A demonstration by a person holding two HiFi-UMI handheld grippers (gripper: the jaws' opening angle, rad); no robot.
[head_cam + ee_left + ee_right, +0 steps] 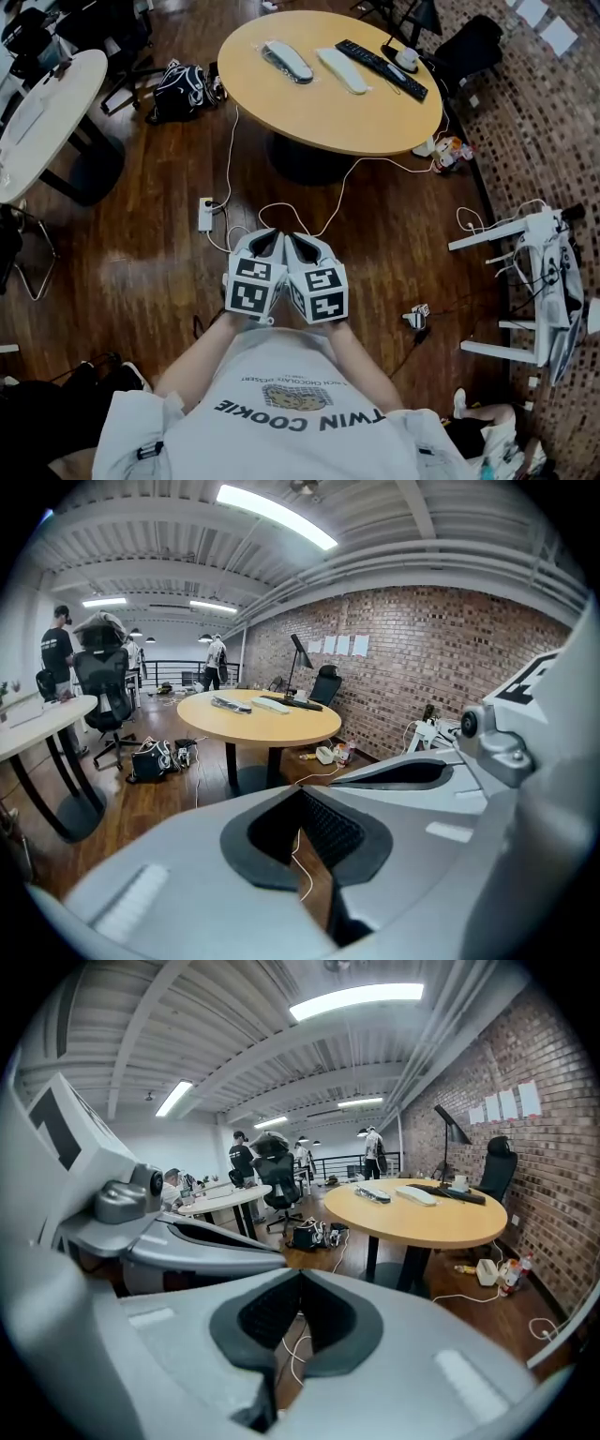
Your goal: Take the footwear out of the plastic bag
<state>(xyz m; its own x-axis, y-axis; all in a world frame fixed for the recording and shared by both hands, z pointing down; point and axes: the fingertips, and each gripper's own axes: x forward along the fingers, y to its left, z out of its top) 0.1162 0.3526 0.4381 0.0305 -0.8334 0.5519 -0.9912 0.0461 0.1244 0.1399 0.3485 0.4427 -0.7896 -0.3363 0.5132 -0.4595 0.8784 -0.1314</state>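
The left hand-held gripper (266, 236) and right hand-held gripper (298, 238) are hovering close side by side above the floor (122, 272), well apart from the tabletop (375, 117). Both are showing jaws together, nothing between them. The footwear (288, 60) is lying in its bag (298, 69) on the tabletop's far part, beside a second pale bagged piece (342, 70).

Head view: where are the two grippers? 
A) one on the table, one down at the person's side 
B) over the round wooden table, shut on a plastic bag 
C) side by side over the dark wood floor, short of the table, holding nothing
C: the left gripper and right gripper sit side by side above the dark wood floor, jaws shut on nothing, short of the round wooden table.
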